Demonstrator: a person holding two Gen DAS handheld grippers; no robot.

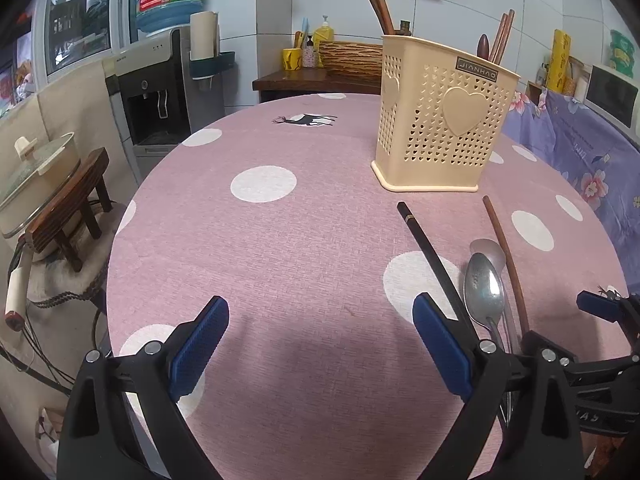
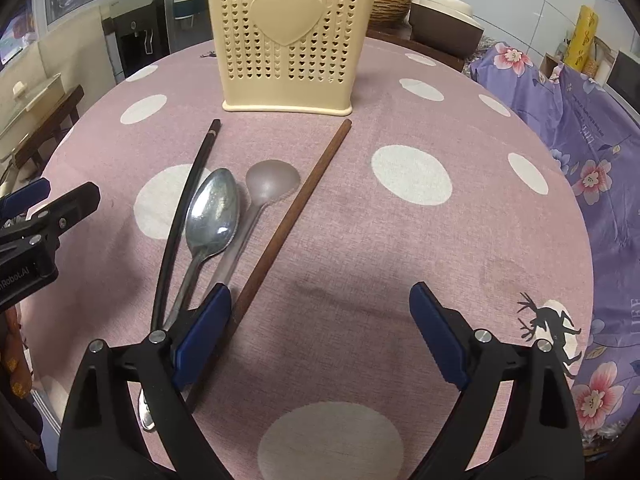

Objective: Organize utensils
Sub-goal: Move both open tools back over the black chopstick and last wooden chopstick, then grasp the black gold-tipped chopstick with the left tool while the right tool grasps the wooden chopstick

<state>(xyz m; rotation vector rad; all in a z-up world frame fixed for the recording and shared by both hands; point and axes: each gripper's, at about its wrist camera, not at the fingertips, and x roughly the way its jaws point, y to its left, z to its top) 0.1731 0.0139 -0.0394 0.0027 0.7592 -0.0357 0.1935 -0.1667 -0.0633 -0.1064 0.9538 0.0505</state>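
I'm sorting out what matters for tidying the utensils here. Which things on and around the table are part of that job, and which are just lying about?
Part of the job:
black chopstick
brown chopstick
shiny metal spoon
dull grey spoon
cream utensil holder

Just lying about:
water dispenser
lidded pot
floral purple cloth

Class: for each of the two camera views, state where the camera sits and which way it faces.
Left wrist: on the left gripper, open, facing across the table at the utensil holder; right gripper at the edge.
Right wrist: on the right gripper, open, facing the utensil holder over the metal spoon.
Shared: holder, spoons, chopsticks.
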